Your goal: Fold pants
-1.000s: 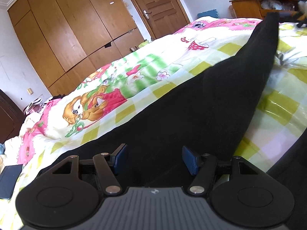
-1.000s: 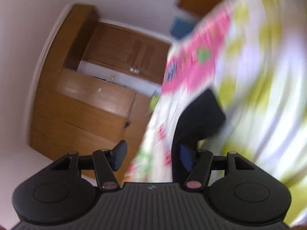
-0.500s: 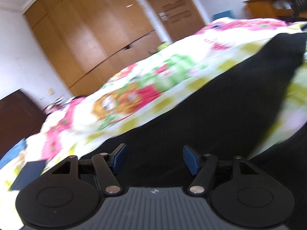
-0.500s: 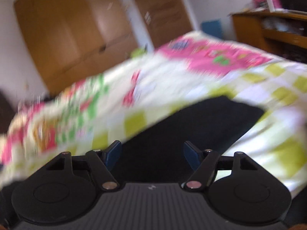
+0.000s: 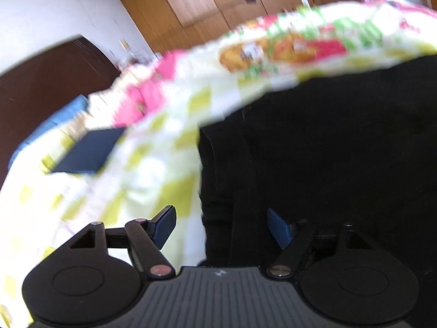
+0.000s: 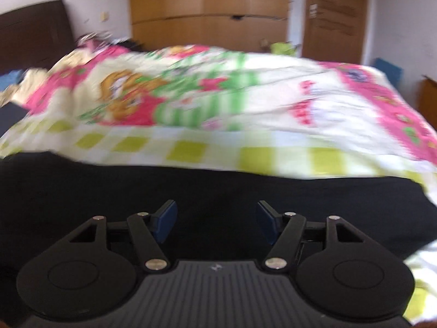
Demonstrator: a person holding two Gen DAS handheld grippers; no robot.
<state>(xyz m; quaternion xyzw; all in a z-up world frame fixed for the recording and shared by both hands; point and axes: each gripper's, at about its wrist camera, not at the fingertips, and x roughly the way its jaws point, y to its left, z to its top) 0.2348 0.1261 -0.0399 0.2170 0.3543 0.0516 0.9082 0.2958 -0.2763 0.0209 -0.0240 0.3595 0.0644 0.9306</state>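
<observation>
The black pants [image 6: 207,191] lie flat on the bed [image 6: 245,104], just in front of both claws. The left claw [image 5: 220,225] and right claw [image 6: 215,222] are spread wide, holding nothing. More folding looks left.

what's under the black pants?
The pants lie on a checked, cartoon-print bedspread that shows around their edges. Whatever sits directly beneath the fabric is covered.

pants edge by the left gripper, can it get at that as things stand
Probably yes. The left gripper is open, and the black pants edge runs between its fingers over the quilt, with nothing in front. The blur hides whether it touches.
</observation>
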